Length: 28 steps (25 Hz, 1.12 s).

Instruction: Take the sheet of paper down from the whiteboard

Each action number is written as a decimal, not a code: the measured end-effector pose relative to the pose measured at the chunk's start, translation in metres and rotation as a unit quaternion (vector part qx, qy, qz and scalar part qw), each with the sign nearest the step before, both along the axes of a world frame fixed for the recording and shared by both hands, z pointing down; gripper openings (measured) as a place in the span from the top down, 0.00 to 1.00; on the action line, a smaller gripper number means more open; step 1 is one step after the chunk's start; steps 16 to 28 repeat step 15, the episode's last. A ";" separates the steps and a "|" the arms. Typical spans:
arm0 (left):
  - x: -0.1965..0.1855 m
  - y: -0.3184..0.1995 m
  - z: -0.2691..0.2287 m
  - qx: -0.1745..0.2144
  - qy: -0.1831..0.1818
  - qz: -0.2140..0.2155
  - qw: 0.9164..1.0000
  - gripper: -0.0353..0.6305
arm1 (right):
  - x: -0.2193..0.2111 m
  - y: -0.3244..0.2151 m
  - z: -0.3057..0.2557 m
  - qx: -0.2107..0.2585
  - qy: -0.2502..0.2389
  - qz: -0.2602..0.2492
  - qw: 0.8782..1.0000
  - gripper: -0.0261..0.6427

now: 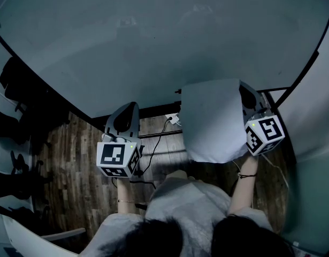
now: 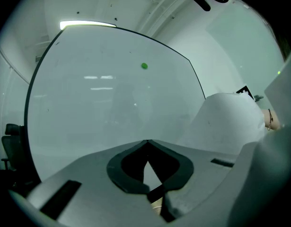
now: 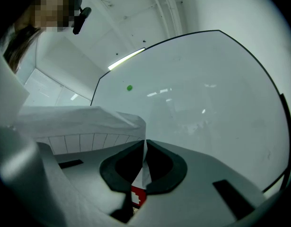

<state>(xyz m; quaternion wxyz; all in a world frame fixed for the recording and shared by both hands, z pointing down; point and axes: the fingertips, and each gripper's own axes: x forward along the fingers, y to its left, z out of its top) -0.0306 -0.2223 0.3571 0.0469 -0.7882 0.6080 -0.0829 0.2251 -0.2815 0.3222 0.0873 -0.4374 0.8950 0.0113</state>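
Observation:
The white sheet of paper (image 1: 212, 119) hangs off the whiteboard (image 1: 153, 47), held by its right edge in my right gripper (image 1: 242, 85). In the right gripper view the jaws (image 3: 145, 143) are shut on the paper's edge, and the sheet (image 3: 79, 122) curls away to the left. My left gripper (image 1: 132, 106) is lower left of the sheet and apart from it. Its jaws (image 2: 146, 142) are shut with nothing between them, and the paper (image 2: 225, 122) shows to their right. A small green magnet (image 2: 144, 66) stays on the board.
The whiteboard's dark stand bar (image 1: 153, 111) runs below the board. A cable (image 1: 159, 138) and a power strip (image 1: 174, 119) lie on the wooden floor. Dark chairs (image 1: 20, 90) stand at the left. A white wall (image 1: 319, 106) is close on the right.

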 end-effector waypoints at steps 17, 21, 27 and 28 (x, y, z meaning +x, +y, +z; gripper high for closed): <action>0.010 -0.002 -0.005 -0.002 0.003 0.010 1.000 0.94 | -0.007 0.001 -0.005 0.014 0.005 -0.011 1.000 0.96; 0.010 -0.002 -0.005 -0.002 0.003 0.010 1.000 0.94 | -0.007 0.001 -0.005 0.014 0.005 -0.011 1.000 0.96; 0.010 -0.002 -0.005 -0.002 0.003 0.010 1.000 0.94 | -0.007 0.001 -0.005 0.014 0.005 -0.011 1.000 0.96; 0.010 -0.002 -0.005 -0.002 0.003 0.010 1.000 0.94 | -0.007 0.001 -0.005 0.014 0.005 -0.011 1.000 0.96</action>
